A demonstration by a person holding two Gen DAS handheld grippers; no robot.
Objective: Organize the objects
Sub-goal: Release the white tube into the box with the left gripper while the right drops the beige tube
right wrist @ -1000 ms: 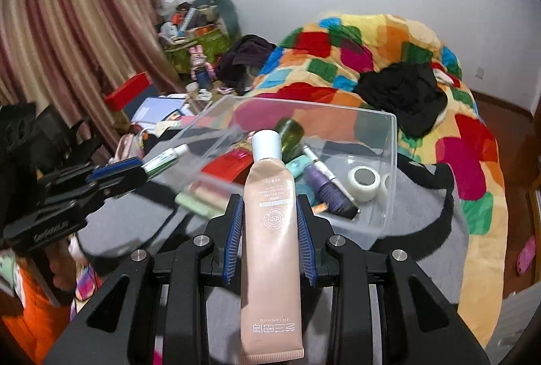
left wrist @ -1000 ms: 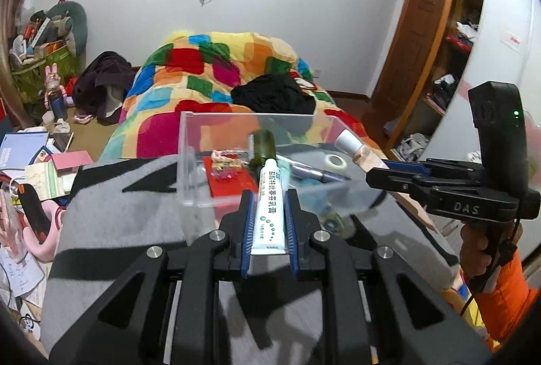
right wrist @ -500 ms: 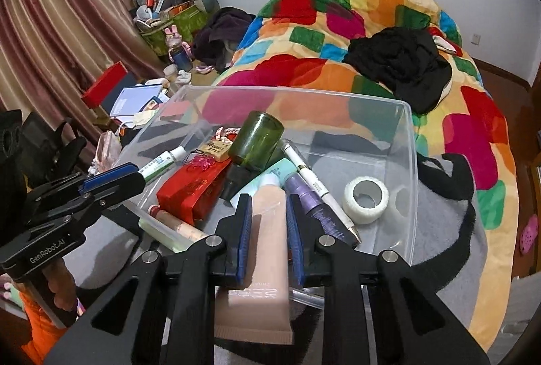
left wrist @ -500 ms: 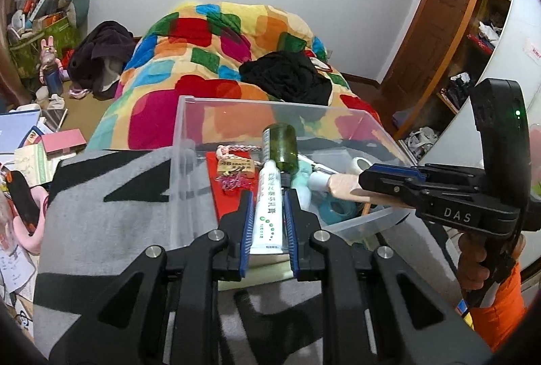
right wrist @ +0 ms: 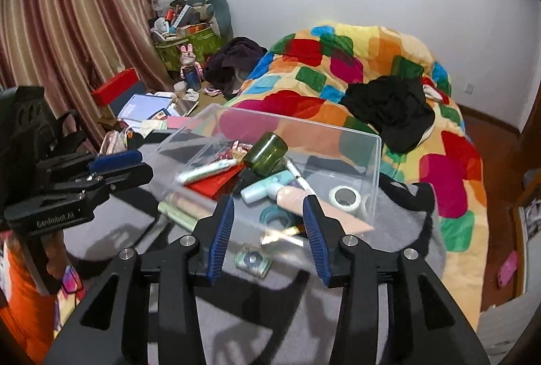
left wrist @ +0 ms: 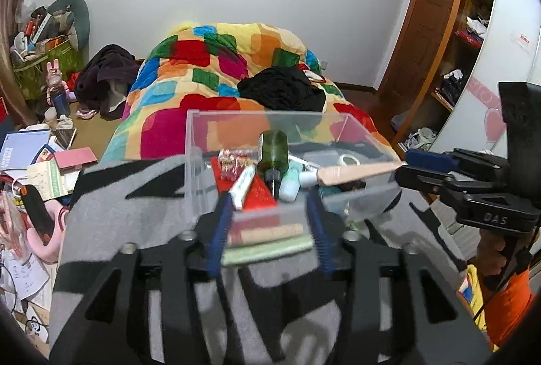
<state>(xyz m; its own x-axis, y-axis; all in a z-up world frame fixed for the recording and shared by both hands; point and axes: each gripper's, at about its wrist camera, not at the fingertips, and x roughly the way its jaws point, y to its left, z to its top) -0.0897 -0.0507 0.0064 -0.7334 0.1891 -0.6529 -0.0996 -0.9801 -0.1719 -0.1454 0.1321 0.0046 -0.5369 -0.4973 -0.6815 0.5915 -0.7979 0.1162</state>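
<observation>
A clear plastic box [left wrist: 203,141] [right wrist: 372,162] stands on a grey and black blanket. Inside lie a white tube [left wrist: 241,184] [right wrist: 206,170] on a red packet [left wrist: 258,196], a green bottle [left wrist: 273,150] [right wrist: 265,153], a peach tube [left wrist: 351,170] [right wrist: 297,196], a pale blue bottle [right wrist: 267,189] and a tape roll [right wrist: 345,196]. My left gripper [left wrist: 270,206] is open and empty at the box's near wall. My right gripper [right wrist: 267,212] is open and empty, just behind the peach tube.
A small green packet [right wrist: 253,258] lies on the blanket [right wrist: 270,324] in front of the box. A bed with a colourful quilt [left wrist: 219,77] is behind. Cluttered books and papers [left wrist: 27,158] lie to the left. A wooden wardrobe [left wrist: 449,37] stands at right.
Both grippers have opened and drawn back. The white tube left the left gripper and the peach tube left the right gripper; both now lie in the box.
</observation>
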